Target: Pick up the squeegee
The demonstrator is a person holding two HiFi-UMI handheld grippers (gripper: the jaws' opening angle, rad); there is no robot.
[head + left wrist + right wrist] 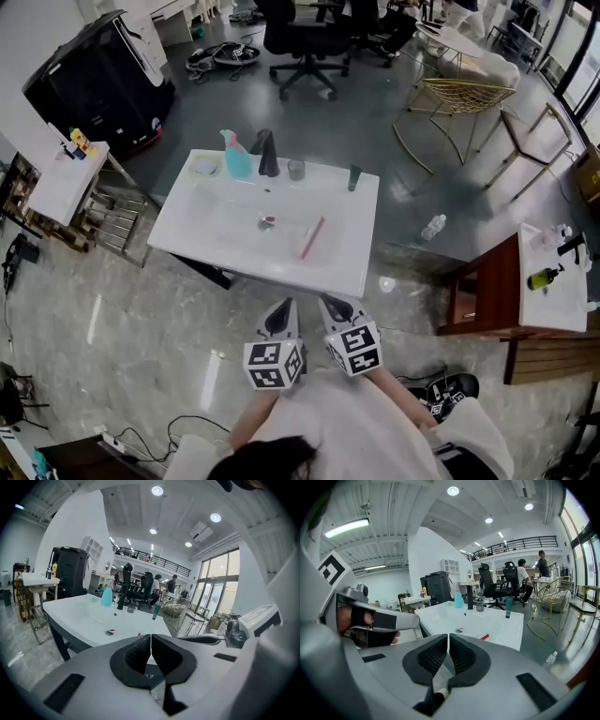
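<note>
Both tools sit side by side just short of the near edge of the white sink table [356, 272], tips pointing toward it. On the left gripper [151, 649] the jaws are clenched, pads meeting edge to edge, nothing btwn them. Same on the right gripper [448, 651]: jaws pressed together, empty.

The squeegee [312, 237] lies flat in the basin, right of ctr. It shows as a slim red strip running near to far w/ its far end leaning right, well apart from both tools. Just left of it is the drain [268, 221].

Along the far rim, left to right:
- a blue spray bottle [236, 156]
- a black tap [267, 153] just beside it
- a glass [296, 170]
- a dark bottle [353, 177], standing apart at the right

A clear plastic bottle [433, 226] lies on the floor right of the table.
</note>
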